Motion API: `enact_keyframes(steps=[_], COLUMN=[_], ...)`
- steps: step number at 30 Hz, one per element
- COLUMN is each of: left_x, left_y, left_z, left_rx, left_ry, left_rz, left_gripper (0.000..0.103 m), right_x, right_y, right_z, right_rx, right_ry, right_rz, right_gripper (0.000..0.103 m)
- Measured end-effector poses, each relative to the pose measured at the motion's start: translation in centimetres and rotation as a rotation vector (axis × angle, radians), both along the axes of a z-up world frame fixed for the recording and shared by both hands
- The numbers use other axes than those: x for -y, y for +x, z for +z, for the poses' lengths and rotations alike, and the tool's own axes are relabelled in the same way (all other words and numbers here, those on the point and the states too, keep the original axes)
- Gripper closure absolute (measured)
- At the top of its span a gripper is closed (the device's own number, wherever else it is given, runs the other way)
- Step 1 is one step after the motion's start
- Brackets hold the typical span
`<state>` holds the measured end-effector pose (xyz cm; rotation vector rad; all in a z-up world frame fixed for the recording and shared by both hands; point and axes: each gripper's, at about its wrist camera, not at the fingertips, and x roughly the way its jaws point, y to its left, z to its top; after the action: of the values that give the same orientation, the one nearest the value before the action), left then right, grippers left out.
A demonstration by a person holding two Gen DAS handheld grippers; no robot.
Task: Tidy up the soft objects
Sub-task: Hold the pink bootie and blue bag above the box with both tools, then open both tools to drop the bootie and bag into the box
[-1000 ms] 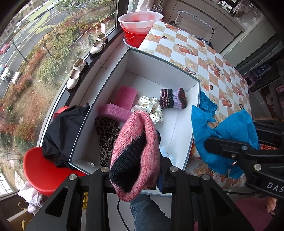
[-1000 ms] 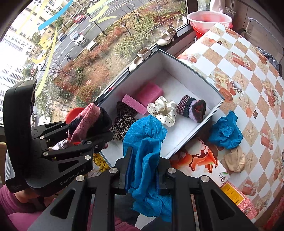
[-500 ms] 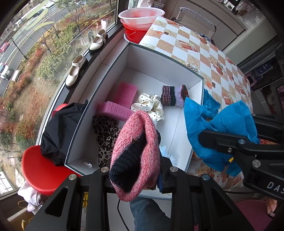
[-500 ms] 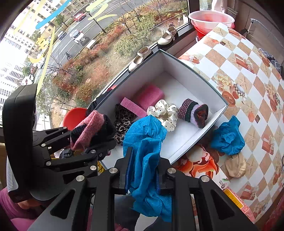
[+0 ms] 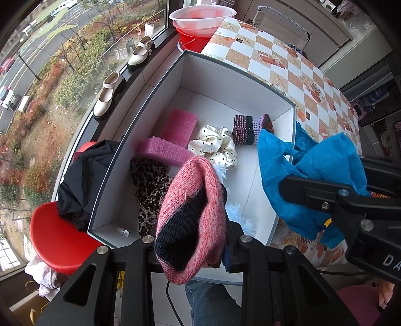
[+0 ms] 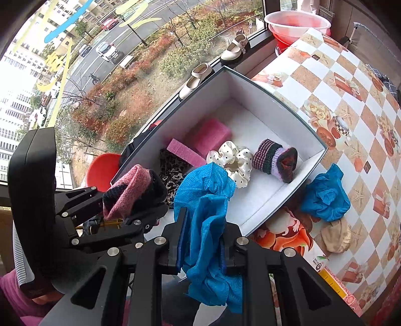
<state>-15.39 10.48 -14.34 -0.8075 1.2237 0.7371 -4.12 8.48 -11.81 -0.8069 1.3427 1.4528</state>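
Left wrist view: the counter [image 5: 273,60] wears a checked cloth beside a window, red basin [image 5: 200,20] at its far end. On it sits a white box [image 5: 140,125] of soft things. Left tongs [image 5: 190,240] stay clamped on a pink knit sock [image 5: 193,200]; right tongs [image 6: 203,248] clamp a blue cloth [image 6: 208,205], now nearer over the box's rim than a second ago.

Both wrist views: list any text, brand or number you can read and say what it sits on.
"DA", cut off by the frame edge: on the right gripper body.
Embossed lettering on the left gripper body: too faint to read.
Print on the carton at the table edge: too small to read.
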Motion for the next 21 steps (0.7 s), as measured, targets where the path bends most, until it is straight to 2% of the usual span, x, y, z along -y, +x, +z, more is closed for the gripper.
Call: enact_keyframes(steps=[8, 11, 13, 14, 15, 17, 21], left_x=[0.0, 0.0, 0.0, -0.1, -0.3, -0.6, -1.1], left_y=[-0.2, -0.2, -0.3, -0.2, -0.3, -0.2, -0.3], left_z=[-0.5, -0.5, -0.4, -0.3, -0.5, -1.0, -0.9], left_rx=[-0.006, -0.010, -0.001, 0.006, 0.004, 0.009, 0.012], left_ry=[-0.008, 0.006, 0.010, 0.003, -0.015, -0.058, -0.060], left_rz=[0.003, 0.002, 0.009, 0.013, 0.019, 0.031, 0.062], left_gripper=[0.068, 0.047, 0.028, 0.025, 0.023, 0.023, 0.016], right_x=[-0.1, -0.2, -0.4, -0.5, -0.5, -0.5, -0.4], right_y=[-0.1, -0.2, -0.1, 0.0, 0.1, 0.4, 2.3], right_z=[-0.2, -0.2, -0.2, -0.2, -0.2, 0.1, 1.0], right_rx=[0.001, -0.001, -0.014, -0.017, -0.012, 0.001, -0.004], right_ry=[0.001, 0.006, 0.006, 0.004, 0.003, 0.011, 0.005], right_rz=[0.000, -0.004, -0.007, -0.011, -0.018, -0.035, -0.075], right_gripper=[0.082, 0.082, 0.081, 0.071, 0.050, 0.026, 0.024])
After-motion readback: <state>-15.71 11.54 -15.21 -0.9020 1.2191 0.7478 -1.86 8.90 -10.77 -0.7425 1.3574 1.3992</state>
